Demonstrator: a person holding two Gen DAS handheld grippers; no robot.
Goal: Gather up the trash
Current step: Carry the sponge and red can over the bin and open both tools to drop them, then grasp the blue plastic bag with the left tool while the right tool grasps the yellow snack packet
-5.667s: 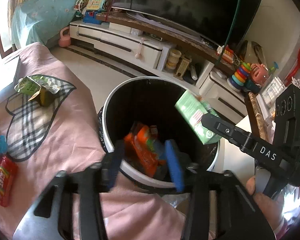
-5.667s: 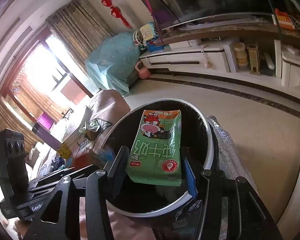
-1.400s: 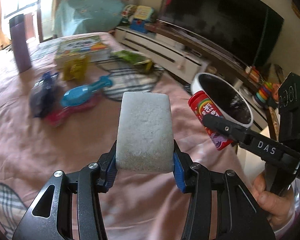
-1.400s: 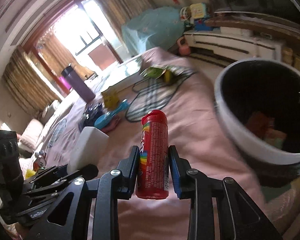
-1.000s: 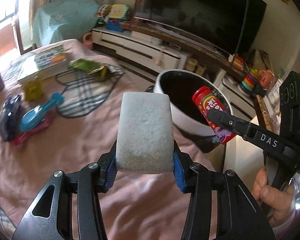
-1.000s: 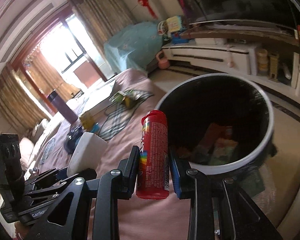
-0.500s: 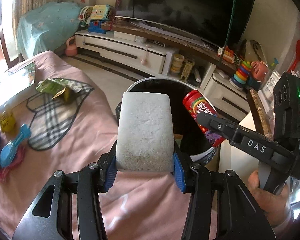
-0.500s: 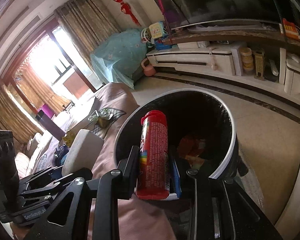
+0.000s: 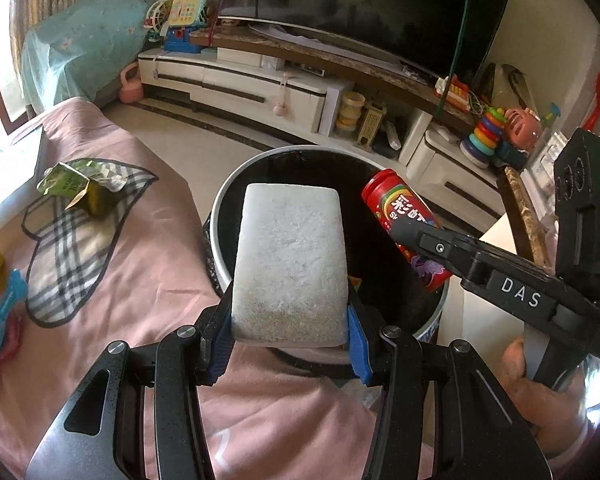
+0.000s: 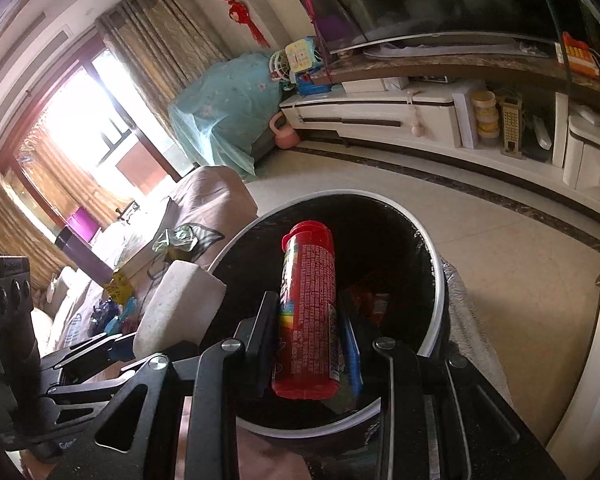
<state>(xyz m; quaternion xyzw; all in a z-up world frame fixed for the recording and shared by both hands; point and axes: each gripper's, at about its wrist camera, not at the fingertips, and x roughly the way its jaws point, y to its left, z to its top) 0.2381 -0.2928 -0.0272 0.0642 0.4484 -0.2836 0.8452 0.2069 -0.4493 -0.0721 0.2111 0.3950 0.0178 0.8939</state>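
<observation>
Left wrist view: left tool clamps a light, squashy grey sponge by its sides, right tool grips a stiff, slick candy tube mid-body (both over the bin).

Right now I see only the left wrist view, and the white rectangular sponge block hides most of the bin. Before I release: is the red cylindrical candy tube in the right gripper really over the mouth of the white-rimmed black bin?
Observer: Yes. In the right wrist view, the whole red cylindrical candy tube falls inside the outline of the white-rimmed black bin.
Operator: Is it gripped on both sides?
Observer: Yes. The right gripper has a pad pressed on each side of the tube's lower half.
Operator: Is there anything in the bin already?
Observer: Red-orange wrappers lie at the bottom, to the right of the tube.
</observation>
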